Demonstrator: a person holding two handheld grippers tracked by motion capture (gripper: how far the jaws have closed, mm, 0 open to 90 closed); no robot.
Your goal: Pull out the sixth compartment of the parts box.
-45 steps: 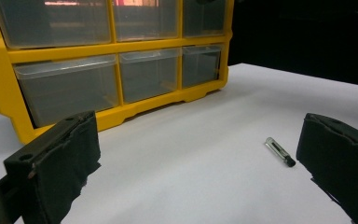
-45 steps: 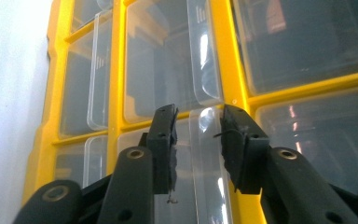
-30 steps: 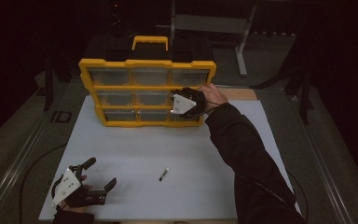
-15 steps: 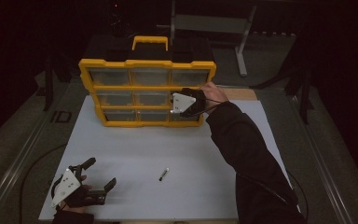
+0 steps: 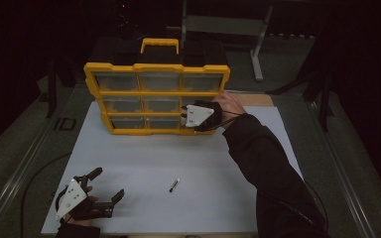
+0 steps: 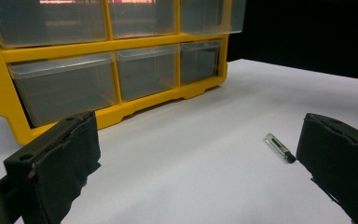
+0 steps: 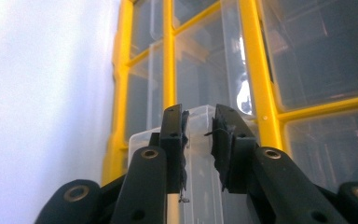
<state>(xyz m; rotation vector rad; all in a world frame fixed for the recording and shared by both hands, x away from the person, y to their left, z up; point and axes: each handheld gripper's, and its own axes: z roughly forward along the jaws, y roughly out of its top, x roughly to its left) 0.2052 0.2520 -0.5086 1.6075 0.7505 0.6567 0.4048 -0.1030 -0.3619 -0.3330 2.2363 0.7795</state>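
A white worktop (image 5: 144,163) carries a yellow drawer cabinet (image 5: 156,68) standing upright at its far side, with three rows of clear plastic drawers and a yellow carry handle (image 5: 159,43) on top. The right gripper (image 5: 186,118) is at the cabinet's lower right corner, in the bottom row. In the right gripper view its jaws stand close together on either side of the front of a clear drawer (image 7: 198,140) that sticks out a little from the yellow frame; the pads lie against the drawer's walls, one on each side, so the jaws are clamped on it. The person's dark sleeve (image 5: 273,178) runs back from there to the near edge. The left gripper (image 5: 110,185) rests near the front left corner of the worktop, well apart from the cabinet, its jaws spread wide with nothing between them. A small dark-tipped tube (image 5: 173,185) lies flat on the bare worktop to the right of that gripper; in the left gripper view it lies just beside the inner face of one jaw, not touching it.
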